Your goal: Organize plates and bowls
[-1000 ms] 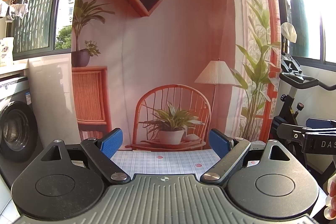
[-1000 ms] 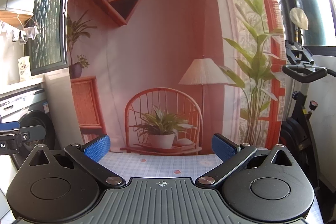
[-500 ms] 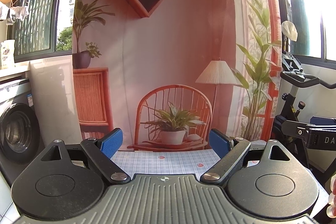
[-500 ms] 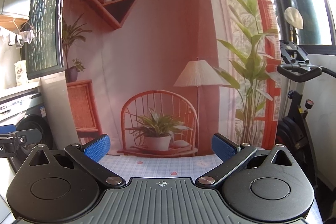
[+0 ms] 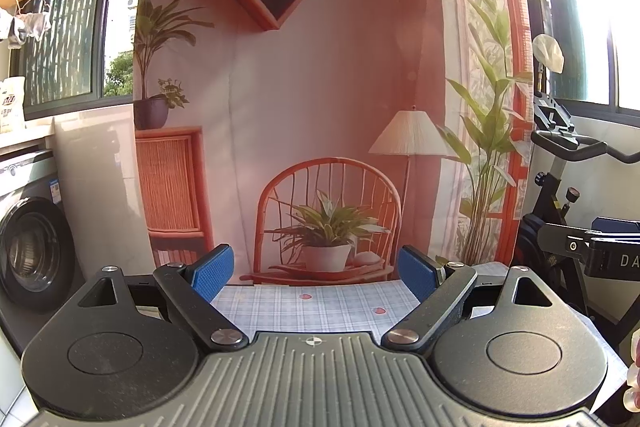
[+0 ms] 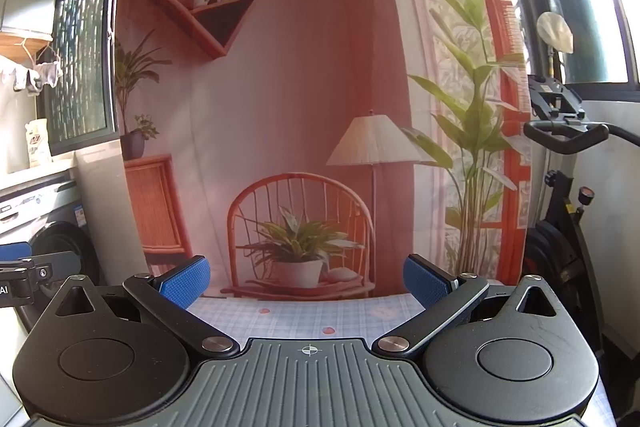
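While looking through both views, cannot find any plates or bowls. Not on the far strip of the surface (image 5: 320, 307) with its checked cloth, so most likely lower down and nearer, out of sight. Cannot tell what made of. Probably hard, smooth and easy to break, so likely slippery between the blue pads (image 5: 212, 267). Best to pinch at the rim, one pad on top and one below, and lift slowly. Better to take one at a time than a heavy pile.

Can see the left claw (image 5: 314, 269) spread wide, pinching nothing, pointing level over the cloth. Same for the right claw (image 6: 306, 281): spread wide and empty.

Behind the surface, can see a hanging cloth picture (image 5: 320, 87) of a chair, a plant and a lamp. Off to the left, a washing machine (image 5: 28, 251). Off to the right, an exercise bike (image 5: 560, 187).
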Motion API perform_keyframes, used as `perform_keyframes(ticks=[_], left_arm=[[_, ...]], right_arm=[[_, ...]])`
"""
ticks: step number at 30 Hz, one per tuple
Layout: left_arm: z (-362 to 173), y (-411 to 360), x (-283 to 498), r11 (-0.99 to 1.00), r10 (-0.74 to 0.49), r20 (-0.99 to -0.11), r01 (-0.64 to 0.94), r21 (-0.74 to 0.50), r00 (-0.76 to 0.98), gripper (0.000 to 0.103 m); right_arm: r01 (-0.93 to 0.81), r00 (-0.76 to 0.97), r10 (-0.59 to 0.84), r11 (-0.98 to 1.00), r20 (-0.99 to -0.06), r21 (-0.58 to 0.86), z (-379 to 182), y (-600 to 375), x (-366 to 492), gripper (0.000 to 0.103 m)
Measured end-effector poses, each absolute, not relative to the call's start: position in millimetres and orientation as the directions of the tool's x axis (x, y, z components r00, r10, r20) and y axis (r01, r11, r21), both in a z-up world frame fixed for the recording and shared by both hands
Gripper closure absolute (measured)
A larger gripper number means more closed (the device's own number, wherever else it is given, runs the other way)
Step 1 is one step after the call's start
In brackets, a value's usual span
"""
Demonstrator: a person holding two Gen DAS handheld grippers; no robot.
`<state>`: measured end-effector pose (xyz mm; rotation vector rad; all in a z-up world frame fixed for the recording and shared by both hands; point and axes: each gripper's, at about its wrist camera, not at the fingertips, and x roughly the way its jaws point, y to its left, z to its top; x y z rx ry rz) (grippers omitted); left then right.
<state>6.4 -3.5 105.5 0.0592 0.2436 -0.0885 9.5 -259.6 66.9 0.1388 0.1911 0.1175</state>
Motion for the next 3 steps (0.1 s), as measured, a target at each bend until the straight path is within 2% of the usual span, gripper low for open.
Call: perform_keyframes(ticks=[3], left_arm=[[105.5, -2.5, 7.1, 0.994, -0.081, -0.245, 0.095, 0.046, 0.966, 0.013]], right_arm=[[-0.102, 0.975, 0.129, 0.984, -0.182, 0.149, 66.2, -260.6, 9.9, 0.000]])
